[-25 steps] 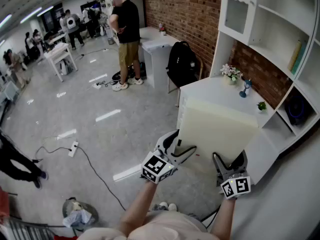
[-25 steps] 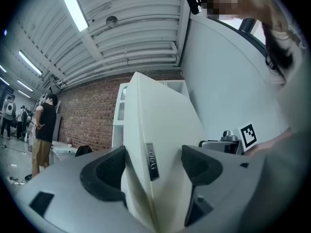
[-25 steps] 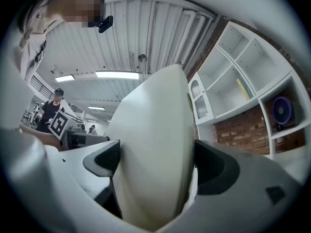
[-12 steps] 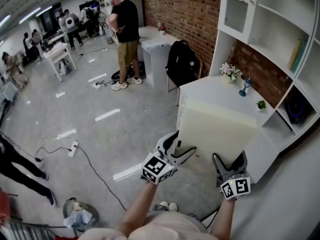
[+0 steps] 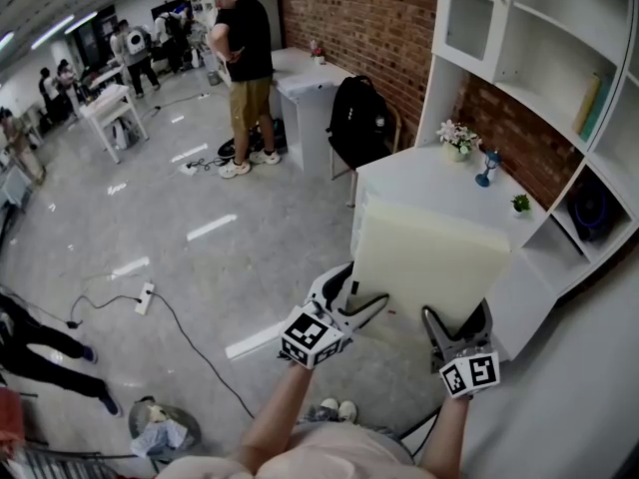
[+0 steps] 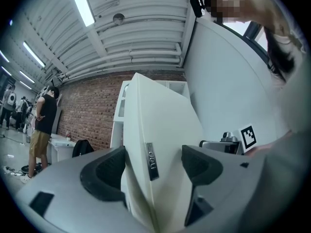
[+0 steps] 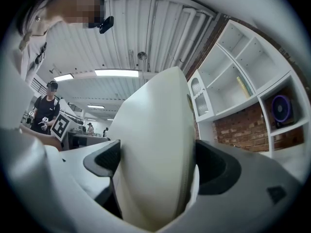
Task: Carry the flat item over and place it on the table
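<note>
Head view: the pad (image 5: 429, 262) was cream, thick and flat, held up by its near edge, hanging over the near edge of the table (image 5: 414, 173). I couldn't tell whether its far edge touched the top. The left gripper (image 5: 361, 289) was at the pad's near-left corner, the right gripper (image 5: 457, 322) at the near-right. It kept its shape while held by one edge only, so probably light and fairly stiff (foam core is my guess). Two holds spread along one edge looked right for it; a single hold would likely let it swing.

The table top was white, smooth and mostly bare. Flowers (image 5: 459, 138), a blue figurine (image 5: 486, 173) and a small plant (image 5: 520, 206) stood along its far edge, so the pad had to stay short of them. A shelf unit (image 5: 544, 78) stood close on the right and a backpack (image 5: 359, 123) just beyond the far-left corner. A person (image 5: 240, 48) stood well off across open floor.

Left gripper view: the jaws were clamped on the pad's edge, either side of a small metal tag (image 6: 151, 160). The face looked slick, so slip was a risk.

Right gripper view: the jaws were closed on the pad, which filled the whole gap. A seam ran along its edge, so the cover may be soft.
</note>
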Demonstrator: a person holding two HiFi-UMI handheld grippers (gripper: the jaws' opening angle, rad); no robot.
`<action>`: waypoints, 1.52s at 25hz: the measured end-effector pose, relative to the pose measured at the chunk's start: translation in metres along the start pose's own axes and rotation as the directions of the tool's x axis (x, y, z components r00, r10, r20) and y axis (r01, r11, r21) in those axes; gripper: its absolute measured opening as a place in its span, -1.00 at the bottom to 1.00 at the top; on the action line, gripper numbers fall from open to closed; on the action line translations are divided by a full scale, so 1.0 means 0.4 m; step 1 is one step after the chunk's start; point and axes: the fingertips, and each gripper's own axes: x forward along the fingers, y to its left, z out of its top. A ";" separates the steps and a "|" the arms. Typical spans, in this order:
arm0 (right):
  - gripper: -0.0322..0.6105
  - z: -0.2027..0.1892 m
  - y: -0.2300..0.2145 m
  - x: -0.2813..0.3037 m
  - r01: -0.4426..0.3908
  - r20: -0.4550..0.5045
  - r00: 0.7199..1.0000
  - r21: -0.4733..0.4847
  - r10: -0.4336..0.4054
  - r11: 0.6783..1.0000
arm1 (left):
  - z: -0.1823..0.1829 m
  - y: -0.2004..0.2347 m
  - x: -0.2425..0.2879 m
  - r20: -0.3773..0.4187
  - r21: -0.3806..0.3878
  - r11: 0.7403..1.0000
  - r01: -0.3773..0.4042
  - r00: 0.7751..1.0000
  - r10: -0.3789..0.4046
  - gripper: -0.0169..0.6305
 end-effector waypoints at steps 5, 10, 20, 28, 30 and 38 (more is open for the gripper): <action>0.61 -0.013 0.027 0.003 0.012 -0.003 1.000 0.004 -0.012 1.000 | -0.012 0.015 -0.022 -0.001 -0.010 1.000 0.013 1.000 -0.013 0.14; 0.61 -0.050 0.027 0.003 0.034 -0.009 0.999 0.021 -0.033 0.999 | -0.045 0.027 -0.019 -0.019 -0.014 0.999 0.030 0.999 -0.030 0.14; 0.61 -0.083 -0.020 0.072 0.065 -0.010 0.998 0.037 -0.064 0.997 | -0.065 0.096 0.047 -0.026 -0.020 0.998 0.056 0.998 -0.056 0.14; 0.61 -0.101 -0.098 0.200 0.075 -0.008 0.997 0.047 -0.075 0.996 | -0.063 0.207 0.152 -0.032 -0.016 0.998 0.064 0.997 -0.064 0.14; 0.61 -0.107 -0.131 0.240 0.078 -0.003 0.997 0.042 -0.078 0.996 | -0.065 0.240 0.193 -0.026 -0.017 0.998 0.067 0.997 -0.067 0.14; 0.61 -0.176 -0.332 0.469 0.082 0.019 0.996 0.063 -0.084 0.995 | -0.095 0.431 0.436 -0.015 0.003 0.998 0.068 0.998 -0.068 0.14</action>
